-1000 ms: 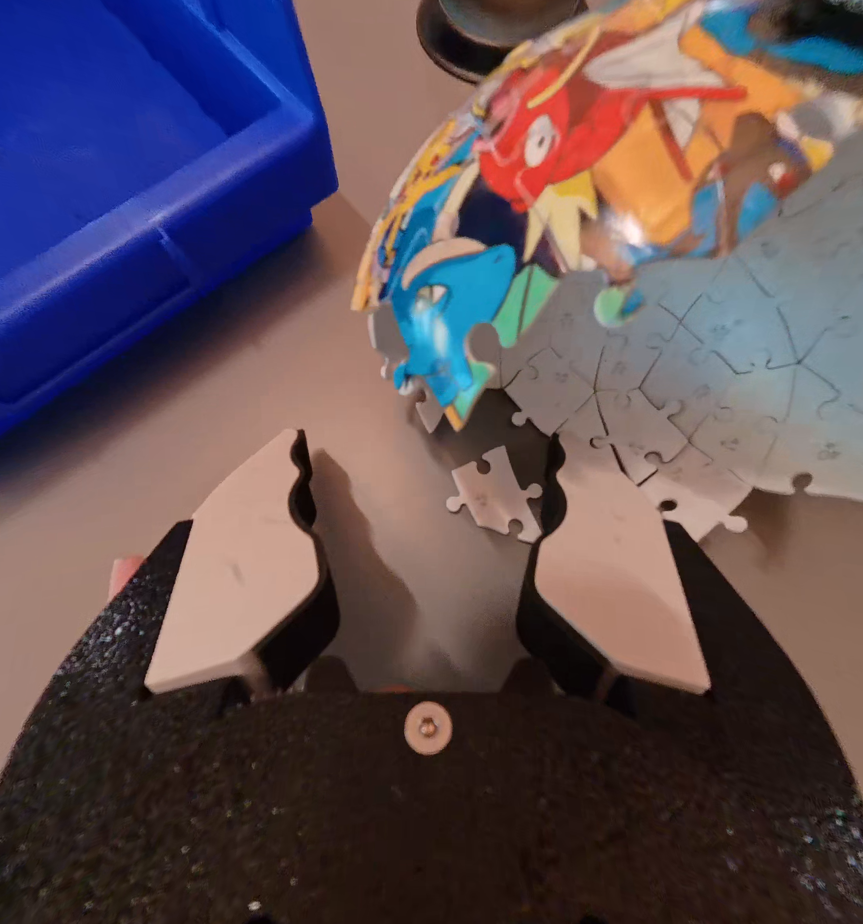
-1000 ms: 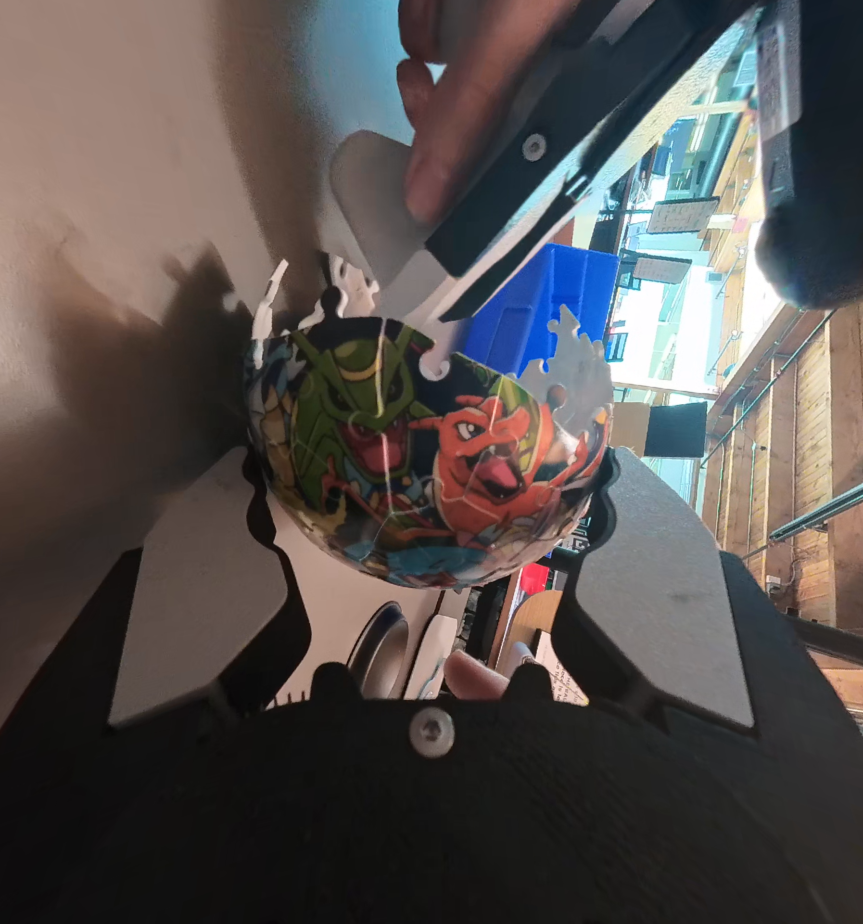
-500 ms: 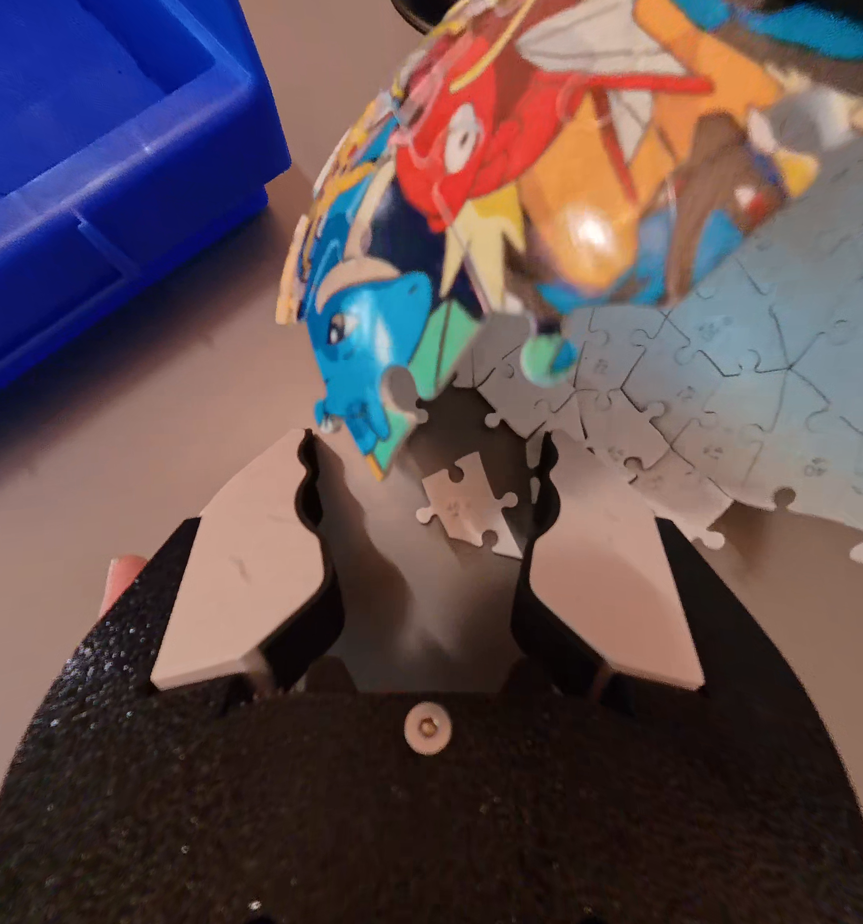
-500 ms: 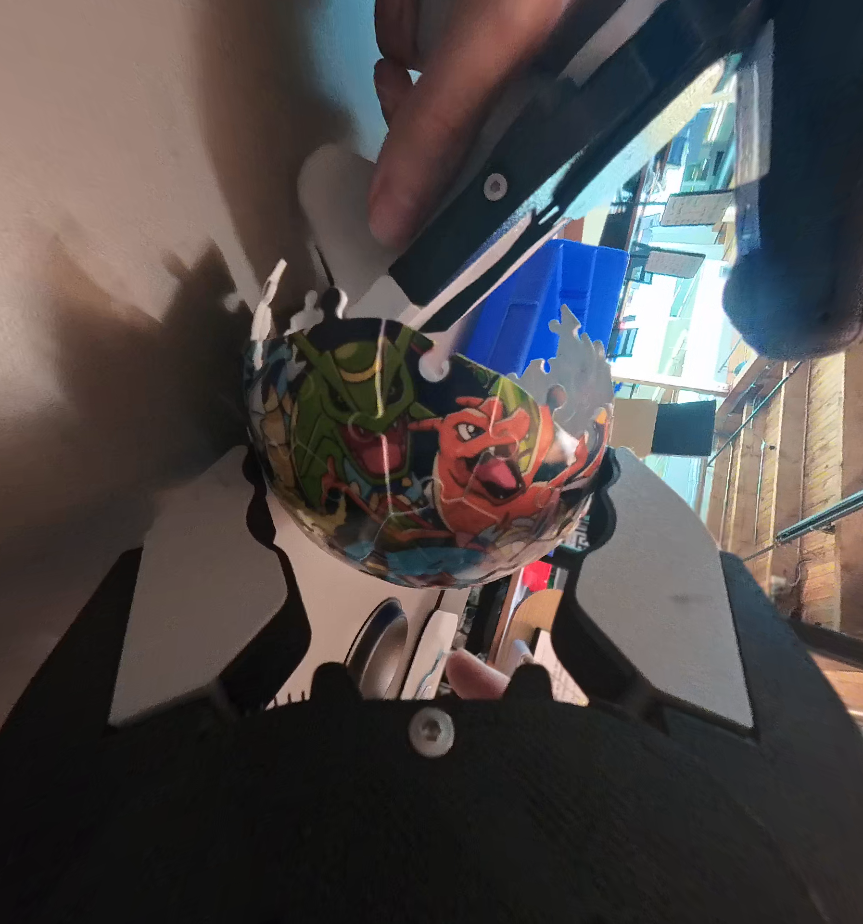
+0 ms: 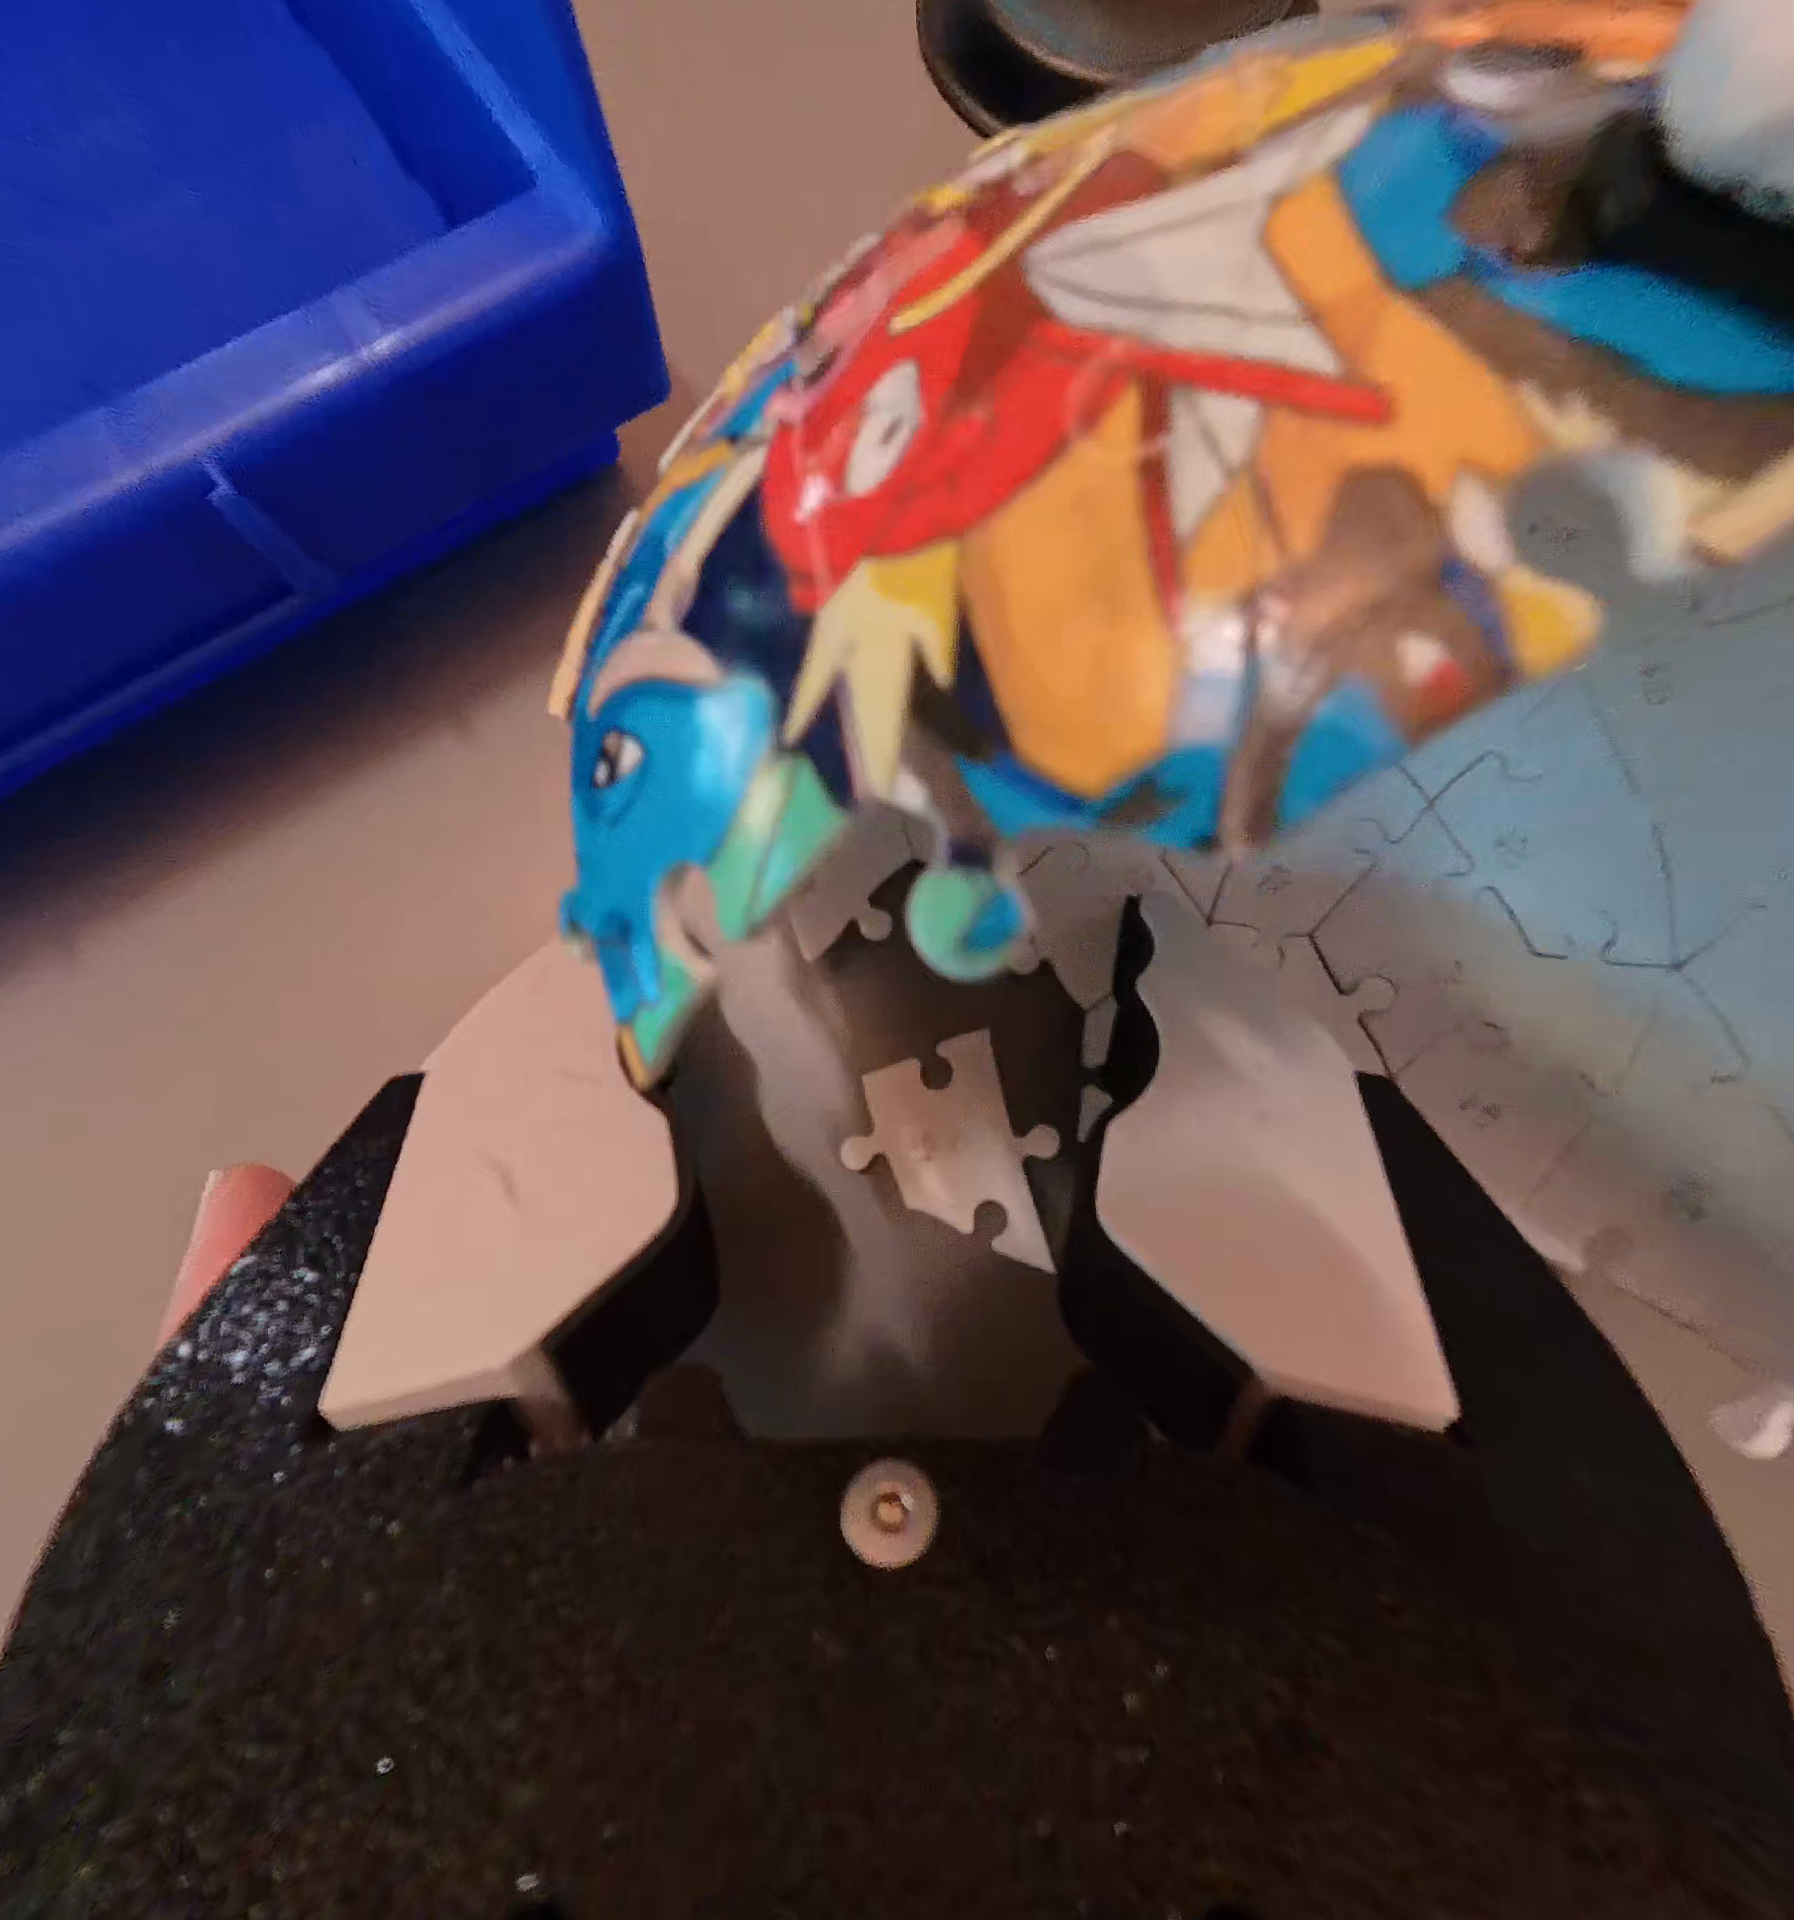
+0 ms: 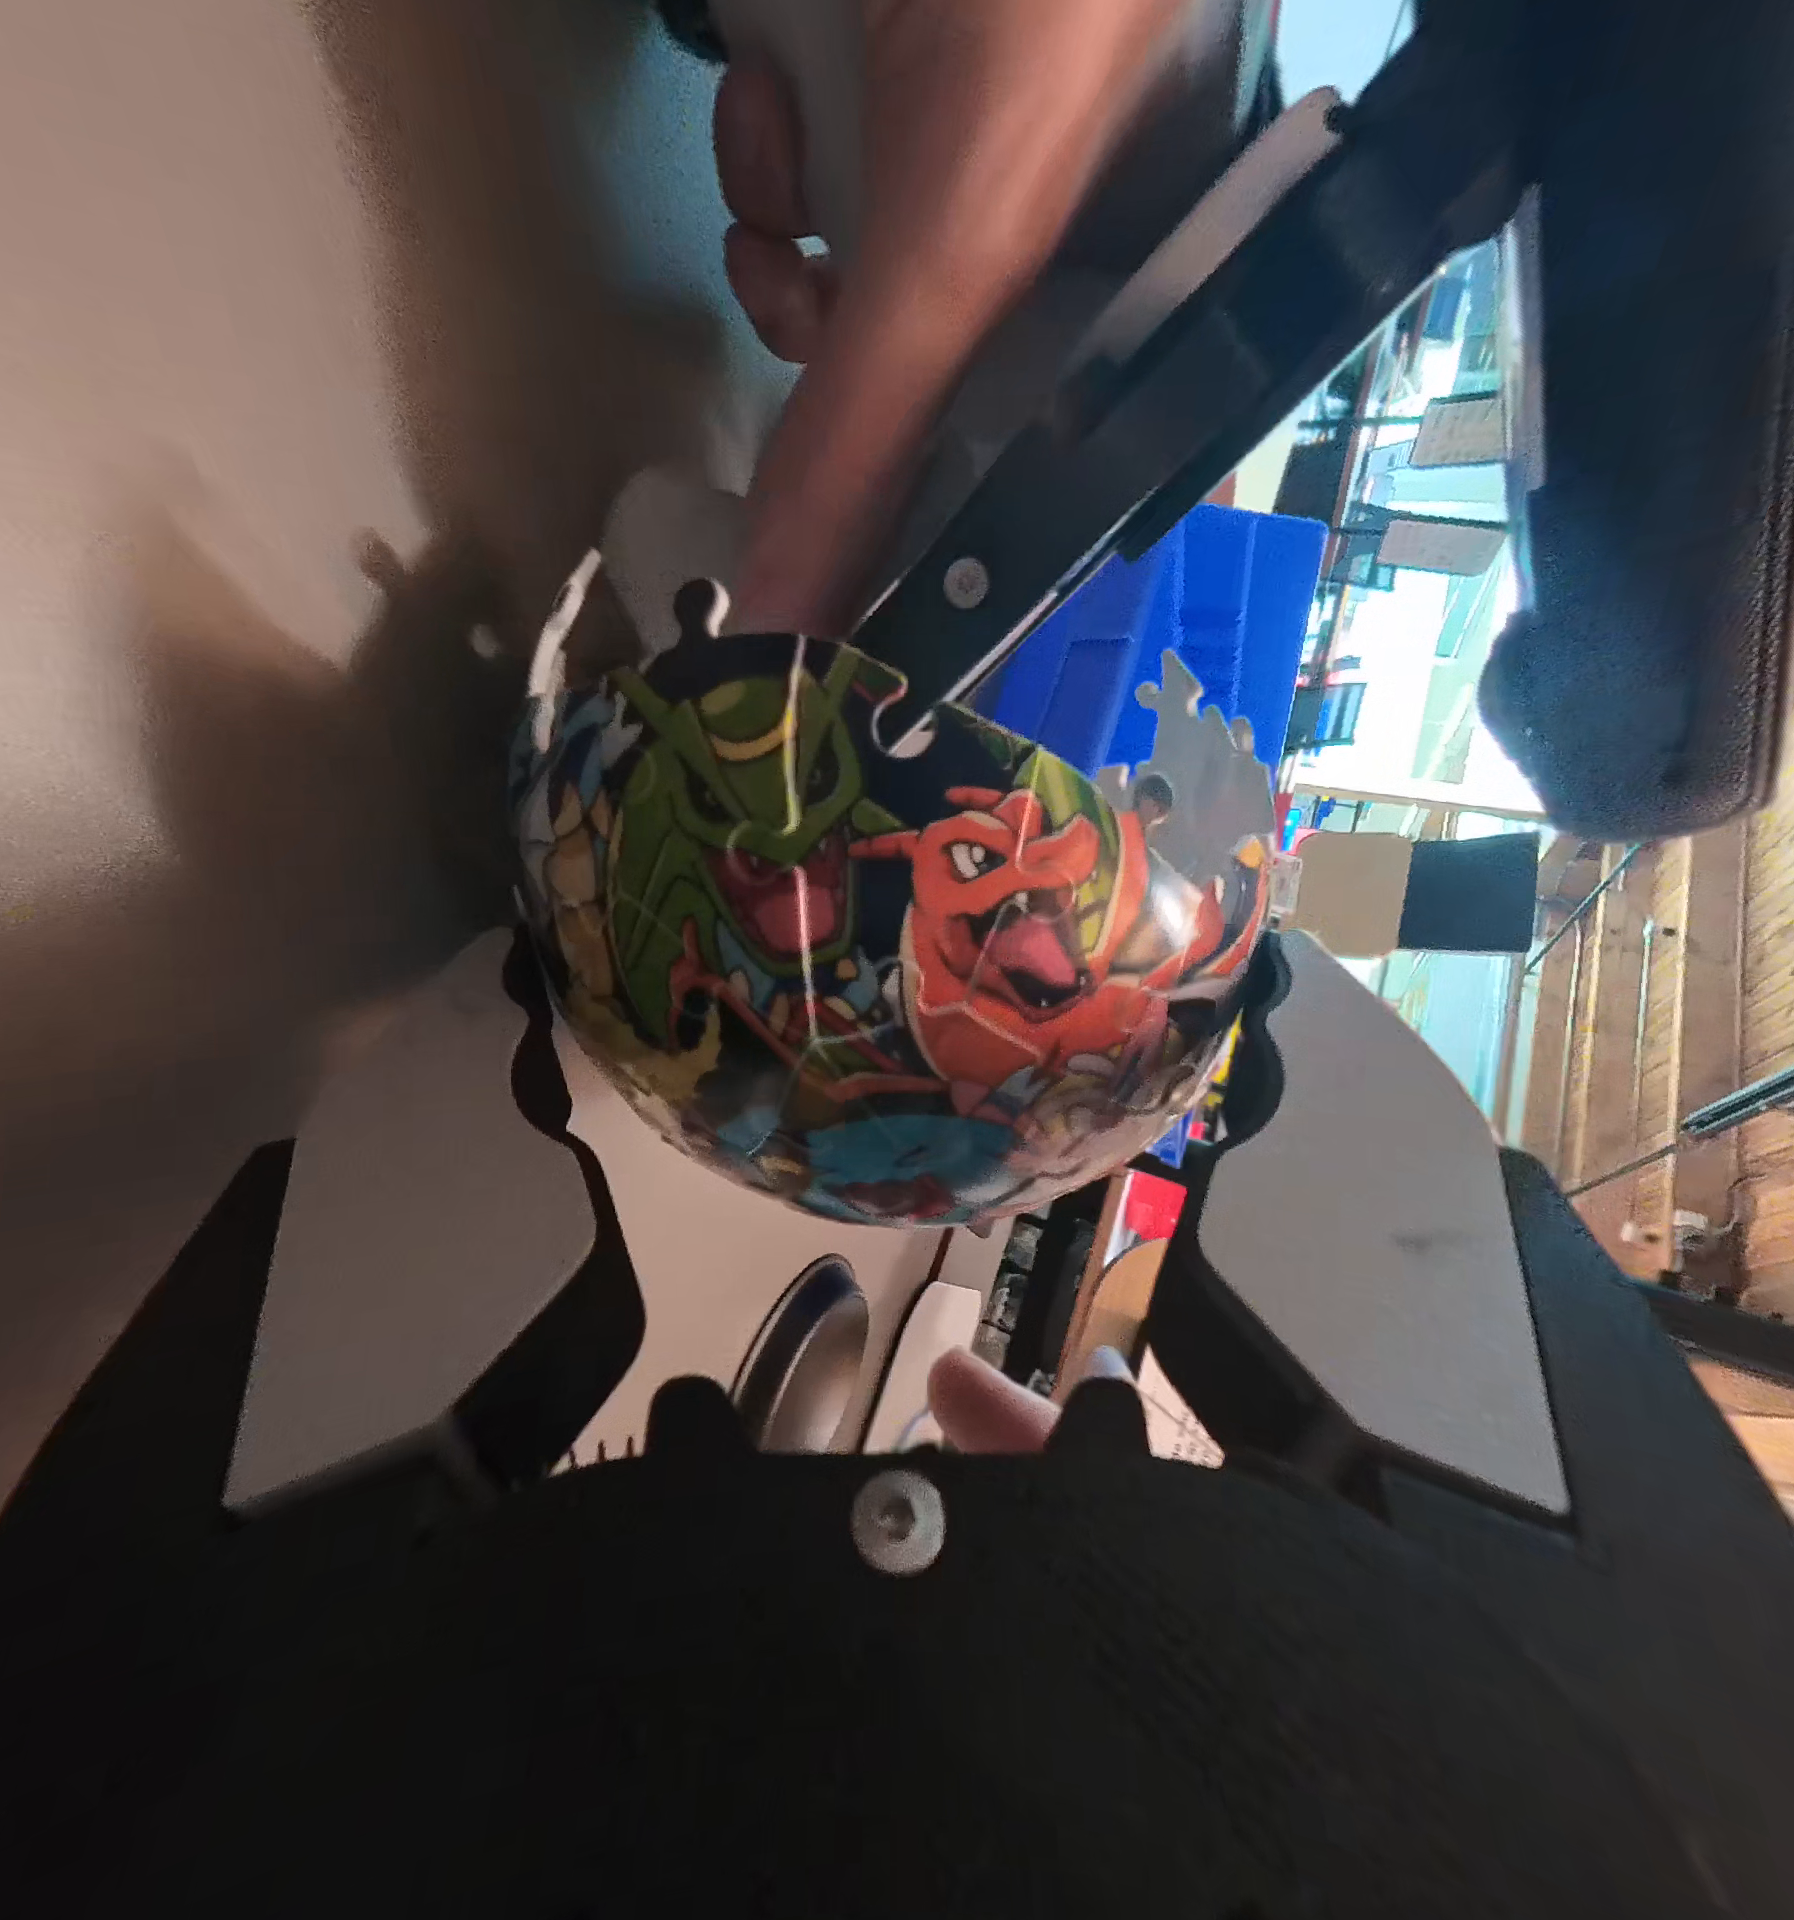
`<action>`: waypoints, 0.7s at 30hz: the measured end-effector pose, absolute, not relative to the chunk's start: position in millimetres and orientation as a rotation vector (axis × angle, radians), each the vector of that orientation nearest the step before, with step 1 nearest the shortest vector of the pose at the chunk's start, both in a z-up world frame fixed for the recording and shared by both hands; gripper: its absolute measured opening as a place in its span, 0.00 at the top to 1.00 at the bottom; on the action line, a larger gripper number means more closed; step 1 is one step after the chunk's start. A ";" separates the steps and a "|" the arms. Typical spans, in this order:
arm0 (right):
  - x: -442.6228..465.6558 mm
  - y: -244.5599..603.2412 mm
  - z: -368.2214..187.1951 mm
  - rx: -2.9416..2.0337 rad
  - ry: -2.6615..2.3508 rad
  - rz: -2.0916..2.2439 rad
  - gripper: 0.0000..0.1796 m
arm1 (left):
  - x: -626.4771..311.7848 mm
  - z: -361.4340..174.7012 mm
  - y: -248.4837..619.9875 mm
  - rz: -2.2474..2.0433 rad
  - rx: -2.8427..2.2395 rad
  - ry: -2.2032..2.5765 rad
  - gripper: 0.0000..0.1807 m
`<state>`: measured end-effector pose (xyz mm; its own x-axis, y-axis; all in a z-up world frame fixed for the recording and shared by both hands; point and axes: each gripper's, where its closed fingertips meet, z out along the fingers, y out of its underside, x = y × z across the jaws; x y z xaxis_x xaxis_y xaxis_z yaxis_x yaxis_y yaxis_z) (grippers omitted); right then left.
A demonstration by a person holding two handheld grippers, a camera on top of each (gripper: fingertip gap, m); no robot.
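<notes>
A partly built puzzle ball [image 5: 1132,499] with bright cartoon creatures outside and a grey inside is held tilted above the table. My right gripper [image 6: 893,961] is shut on the ball [image 6: 872,914], one finger on each side. My left gripper [image 5: 893,987] is open at the ball's jagged open rim. The rim's blue edge pieces [image 5: 664,810] overlap its left fingertip. A loose grey puzzle piece [image 5: 940,1143] lies face down on the table between the left fingers. In the right wrist view the left gripper's black body [image 6: 1132,416] and a hand [image 6: 872,312] reach over the ball.
A blue plastic bin [image 5: 249,364] stands at the far left on the tan table [image 5: 197,1018], and shows behind the ball in the right wrist view [image 6: 1184,623]. A dark round object [image 5: 1059,52] sits beyond the ball. A small white bit [image 5: 1755,1429] lies at right. About 4 cm separates my left fingertips from the loose grey puzzle piece [image 5: 940,1143].
My left gripper has moved forward to the ball's open rim, so the loose piece now lies deeper between its fingers. The ball looms closer and overlaps the left fingertip. The right grip is unchanged.
</notes>
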<state>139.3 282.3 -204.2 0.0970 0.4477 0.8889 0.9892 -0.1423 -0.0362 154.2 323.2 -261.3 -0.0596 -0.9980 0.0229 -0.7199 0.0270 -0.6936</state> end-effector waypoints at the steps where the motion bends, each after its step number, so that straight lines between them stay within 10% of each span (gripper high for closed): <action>1: 139.5 282.4 -204.4 -1.685 -1.416 -0.984 0.31 | 154.0 -261.7 322.7 -0.763 -1.746 1.830 0.55; 21: 139.1 286.7 -203.7 -1.597 -1.358 -0.839 0.30 | 153.4 -261.9 323.3 -0.771 -1.745 1.835 0.55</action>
<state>139.1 286.7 -203.7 0.1833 0.4075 0.8946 0.9824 -0.0431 -0.1817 153.4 323.3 -261.9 -0.0632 -0.9975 0.0321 -0.7211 0.0234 -0.6924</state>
